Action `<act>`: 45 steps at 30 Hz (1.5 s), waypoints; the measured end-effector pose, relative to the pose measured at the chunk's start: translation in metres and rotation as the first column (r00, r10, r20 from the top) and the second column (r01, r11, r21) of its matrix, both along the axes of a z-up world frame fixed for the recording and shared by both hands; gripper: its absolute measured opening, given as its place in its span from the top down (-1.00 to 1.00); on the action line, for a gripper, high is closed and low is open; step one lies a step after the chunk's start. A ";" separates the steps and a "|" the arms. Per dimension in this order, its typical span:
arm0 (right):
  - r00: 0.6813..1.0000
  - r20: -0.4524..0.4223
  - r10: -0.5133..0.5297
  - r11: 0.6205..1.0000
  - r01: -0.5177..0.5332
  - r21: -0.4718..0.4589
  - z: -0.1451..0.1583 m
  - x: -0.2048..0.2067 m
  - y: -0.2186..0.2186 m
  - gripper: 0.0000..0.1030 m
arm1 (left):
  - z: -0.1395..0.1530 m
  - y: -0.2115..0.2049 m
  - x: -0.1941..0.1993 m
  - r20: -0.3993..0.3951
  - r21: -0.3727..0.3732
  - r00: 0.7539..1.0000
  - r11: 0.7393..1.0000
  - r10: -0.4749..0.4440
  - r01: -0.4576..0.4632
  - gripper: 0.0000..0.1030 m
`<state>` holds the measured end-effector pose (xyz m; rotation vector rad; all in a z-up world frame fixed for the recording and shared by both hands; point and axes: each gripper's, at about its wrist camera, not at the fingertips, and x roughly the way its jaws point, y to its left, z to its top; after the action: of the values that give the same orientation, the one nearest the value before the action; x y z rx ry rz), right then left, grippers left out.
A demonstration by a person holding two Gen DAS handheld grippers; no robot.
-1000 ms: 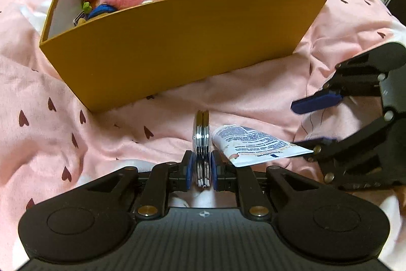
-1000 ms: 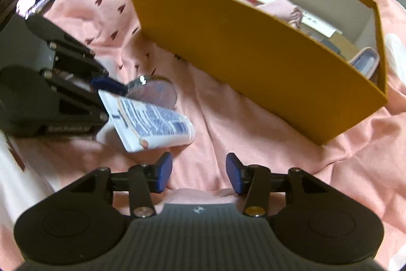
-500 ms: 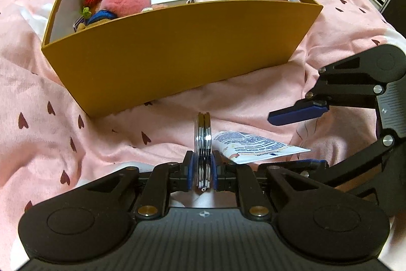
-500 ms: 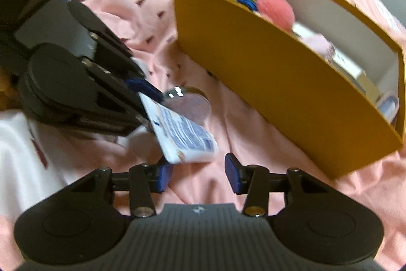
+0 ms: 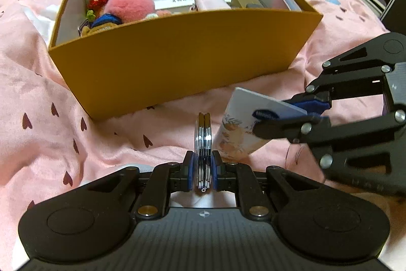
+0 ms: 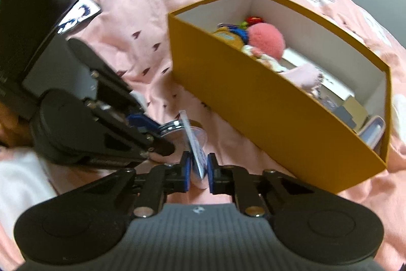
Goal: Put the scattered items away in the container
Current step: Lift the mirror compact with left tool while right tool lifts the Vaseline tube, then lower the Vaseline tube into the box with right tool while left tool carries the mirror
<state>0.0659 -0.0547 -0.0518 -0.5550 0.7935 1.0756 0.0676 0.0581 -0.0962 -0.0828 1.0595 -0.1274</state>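
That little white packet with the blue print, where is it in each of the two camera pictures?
Left wrist view: the white packet is right of centre, tilted up, pinched at its right end by the right gripper.
Right wrist view: the packet is edge-on at lower centre, between that gripper's blue pads.
Shared landmark: the mustard-yellow box lies just beyond it in both.

One box, one compact mirror, one tube, two tools.

Dim warm indoor light, strong fisheye bending at the edges, right-wrist view motion-blurred, left-wrist view sharper.
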 end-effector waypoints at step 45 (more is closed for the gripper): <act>0.952 -0.066 -0.299 0.859 0.299 0.416 0.125 0.113 -0.020 0.79 | 0.127 0.049 0.087 0.337 -0.024 0.941 0.999 0.040 -0.034 0.71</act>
<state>0.1792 -0.0749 0.0729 -0.0575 0.5953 0.9178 0.1548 0.1072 0.0308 -0.0931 0.7133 -0.1121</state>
